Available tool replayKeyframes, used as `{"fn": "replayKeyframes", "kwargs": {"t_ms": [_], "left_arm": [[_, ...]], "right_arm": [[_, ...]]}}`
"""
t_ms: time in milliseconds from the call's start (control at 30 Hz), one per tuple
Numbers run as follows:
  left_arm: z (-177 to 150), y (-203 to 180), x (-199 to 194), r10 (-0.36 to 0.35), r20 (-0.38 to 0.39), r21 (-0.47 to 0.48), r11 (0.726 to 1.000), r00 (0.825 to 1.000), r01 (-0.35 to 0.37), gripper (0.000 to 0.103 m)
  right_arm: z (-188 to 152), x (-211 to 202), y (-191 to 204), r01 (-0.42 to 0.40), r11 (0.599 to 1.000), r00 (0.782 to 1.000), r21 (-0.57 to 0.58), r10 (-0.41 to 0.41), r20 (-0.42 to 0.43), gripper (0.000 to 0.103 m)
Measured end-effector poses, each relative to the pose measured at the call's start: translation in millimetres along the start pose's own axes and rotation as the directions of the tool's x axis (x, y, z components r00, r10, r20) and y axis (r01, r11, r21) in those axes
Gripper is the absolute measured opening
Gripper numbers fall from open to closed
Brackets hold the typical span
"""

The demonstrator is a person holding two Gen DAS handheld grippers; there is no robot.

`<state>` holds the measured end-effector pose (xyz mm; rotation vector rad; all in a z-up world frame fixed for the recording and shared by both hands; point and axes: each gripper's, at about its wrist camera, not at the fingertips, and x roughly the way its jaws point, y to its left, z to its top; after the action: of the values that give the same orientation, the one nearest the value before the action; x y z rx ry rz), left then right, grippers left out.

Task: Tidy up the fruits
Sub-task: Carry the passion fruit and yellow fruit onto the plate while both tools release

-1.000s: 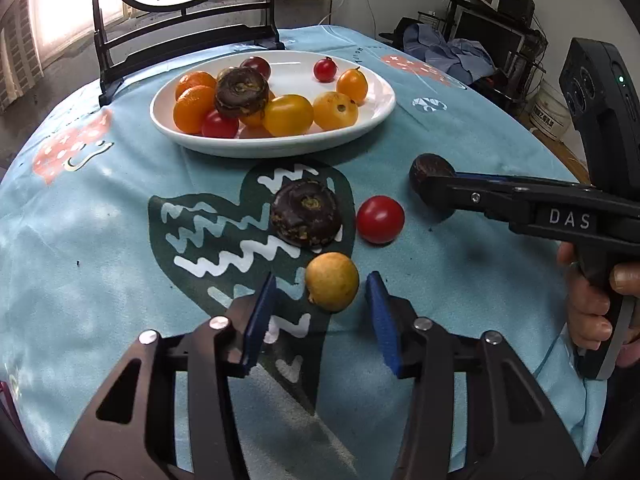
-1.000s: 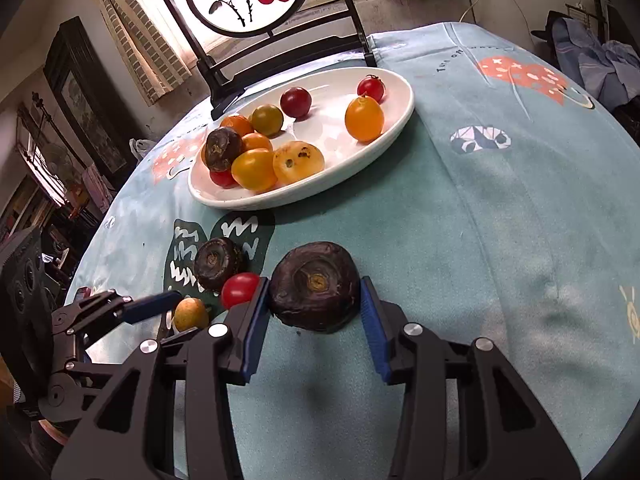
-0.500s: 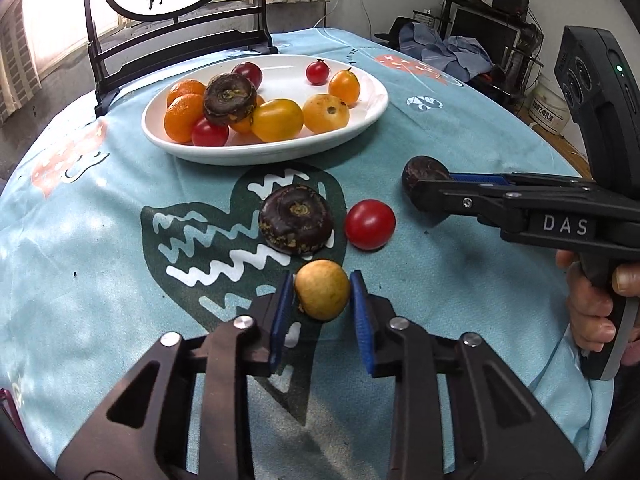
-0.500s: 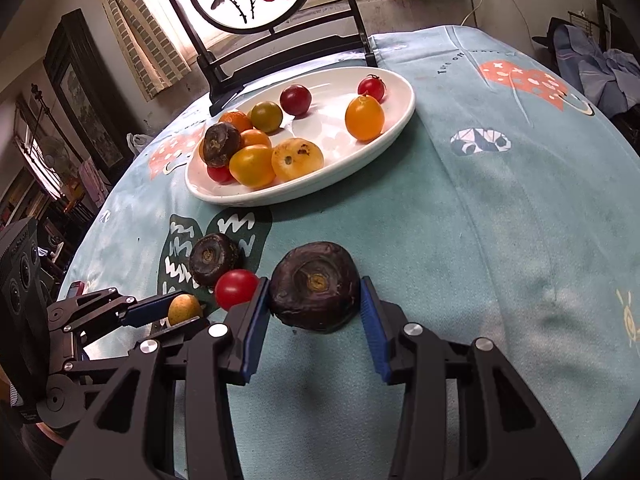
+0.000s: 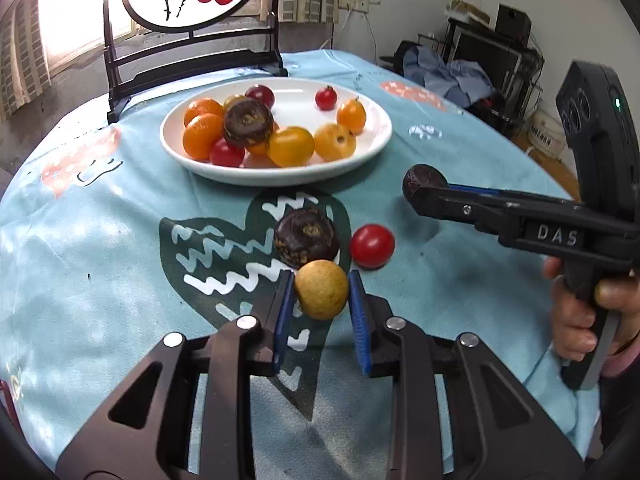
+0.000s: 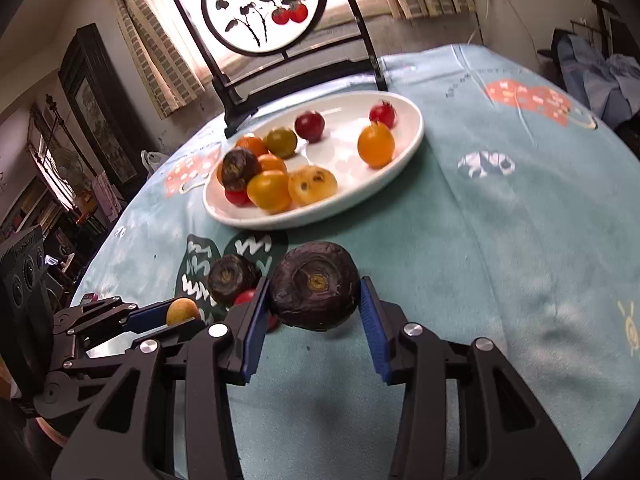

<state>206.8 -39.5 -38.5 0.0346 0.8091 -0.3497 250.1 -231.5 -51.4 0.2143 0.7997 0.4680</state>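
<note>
Surface – round table under teal printed cloth (image 5: 100,240) | white plate (image 5: 376,140) of fruit before a dark chair (image 5: 192,68), window behind | left gripper (image 5: 320,300) clamped on yellow fruit (image 5: 320,288) | right gripper (image 6: 316,304) clamped on dark fruit (image 6: 314,290) – both near the plate.

Bright window (image 5: 72,20) backlight, glare, dappled tablecloth (image 5: 100,240), fisheye-warped dark corners.

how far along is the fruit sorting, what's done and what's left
Done: about ten fruits sit on the white plate. In hand: the left gripper is shut on a yellow fruit; the right gripper holds a dark fruit. Left on the tablecloth: another dark fruit and a red tomato.
</note>
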Motion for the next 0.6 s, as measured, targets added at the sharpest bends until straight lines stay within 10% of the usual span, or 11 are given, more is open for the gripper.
{"fn": "replayKeyframes", "kwargs": {"t_ms": [600], "left_arm": [[142.1,44.7,53.7,0.116,0.074,-0.09,0.99,0.99,-0.109,0.027]], "right_arm": [[91.0,59.0,3.8,0.116,0.993,0.986,-0.035,-0.11,0.126,0.044]]}}
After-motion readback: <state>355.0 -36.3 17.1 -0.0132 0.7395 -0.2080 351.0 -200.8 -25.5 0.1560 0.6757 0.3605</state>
